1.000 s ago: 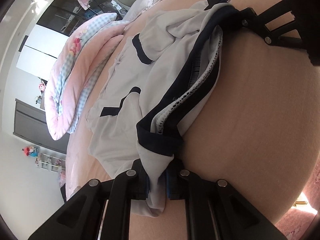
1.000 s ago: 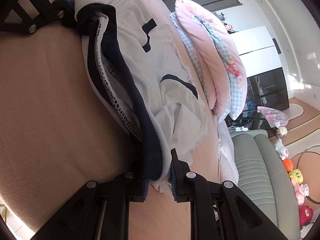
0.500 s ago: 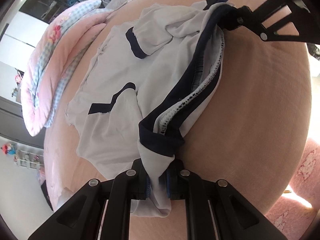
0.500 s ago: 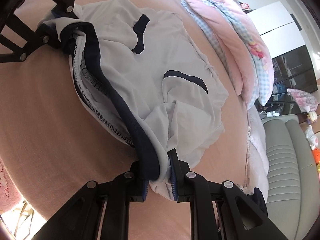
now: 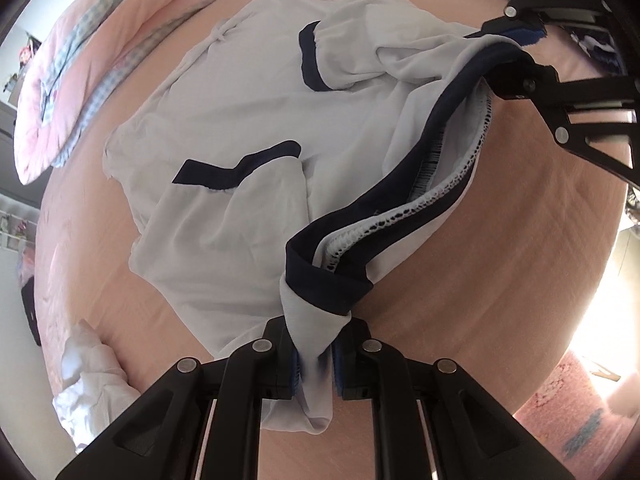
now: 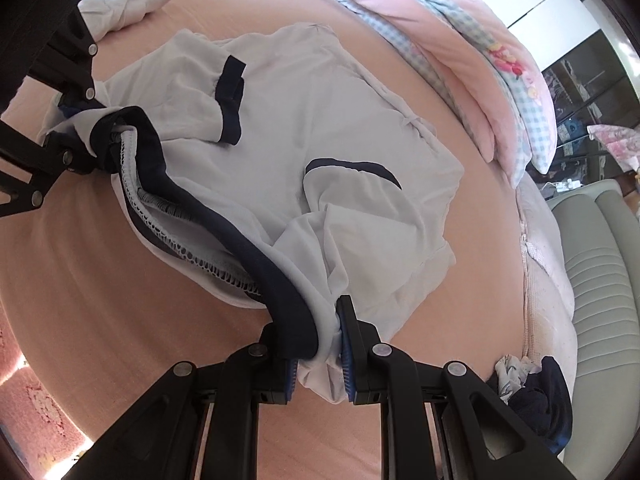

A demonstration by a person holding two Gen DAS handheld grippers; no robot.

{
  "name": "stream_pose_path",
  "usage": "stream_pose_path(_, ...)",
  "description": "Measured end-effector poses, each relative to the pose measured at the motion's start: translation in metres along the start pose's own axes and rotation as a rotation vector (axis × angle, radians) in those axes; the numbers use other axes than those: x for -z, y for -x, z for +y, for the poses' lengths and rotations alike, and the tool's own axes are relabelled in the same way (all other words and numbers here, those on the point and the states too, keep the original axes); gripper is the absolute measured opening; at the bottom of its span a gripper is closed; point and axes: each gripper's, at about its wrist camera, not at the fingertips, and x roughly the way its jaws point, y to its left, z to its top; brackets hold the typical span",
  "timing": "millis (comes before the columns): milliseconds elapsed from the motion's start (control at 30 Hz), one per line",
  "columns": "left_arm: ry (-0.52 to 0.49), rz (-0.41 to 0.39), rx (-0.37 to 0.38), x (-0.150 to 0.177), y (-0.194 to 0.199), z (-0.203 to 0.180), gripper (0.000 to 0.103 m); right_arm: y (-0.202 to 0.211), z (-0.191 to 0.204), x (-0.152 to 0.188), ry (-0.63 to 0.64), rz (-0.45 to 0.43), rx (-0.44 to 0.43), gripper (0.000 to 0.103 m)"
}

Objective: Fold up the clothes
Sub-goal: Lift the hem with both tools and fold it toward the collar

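A white top with navy trim (image 5: pixel 256 120) (image 6: pixel 320 120) lies on the pink bed (image 5: pixel 520 240) (image 6: pixel 80 240). Its navy-edged hem with white lace hangs lifted between both grippers. My left gripper (image 5: pixel 314 354) is shut on one end of the hem, white cloth bunched between its blue pads. My right gripper (image 6: pixel 318 354) is shut on the other end, pinching navy band and white fabric. In each wrist view the other gripper shows at the far end of the hem, the right (image 5: pixel 516 84), the left (image 6: pixel 76 152). Two short sleeves with navy cuffs lie on the top's body.
A folded pink and blue-checked quilt (image 5: pixel 80 60) (image 6: pixel 460 52) lies along the bed's far side. A crumpled white garment (image 5: pixel 92 384) (image 6: pixel 120 4) sits near one bed corner, a dark bundle (image 6: pixel 536 392) near another. A grey-green sofa (image 6: pixel 592 260) and pink rug (image 5: pixel 568 412) flank the bed.
Both grippers have risen and tilted further down, lifting the hem off the bed. More of the top and bed now shows in both views. Both grips held.
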Motion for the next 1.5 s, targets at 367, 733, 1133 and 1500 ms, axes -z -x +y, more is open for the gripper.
stream_pose_path(367, 0.032, 0.007, -0.029, -0.023, 0.015, 0.025, 0.011, 0.014, -0.016, -0.027, 0.064, -0.019, -0.011, 0.017)
stream_pose_path(733, 0.023, -0.028, -0.065, -0.049, 0.028, 0.047, 0.011, 0.019, -0.033, -0.056, 0.137, -0.058, 0.012, 0.017)
stream_pose_path(1133, 0.033, -0.05, -0.103, -0.072, 0.044, 0.079, 0.011, 0.016, -0.074, -0.098, 0.102, -0.046, -0.02, 0.016)
stream_pose_path(1500, 0.017, -0.066, -0.158, -0.11, 0.05, 0.118, 0.012, -0.008, -0.109, -0.145, 0.019, 0.017, -0.106, 0.016)
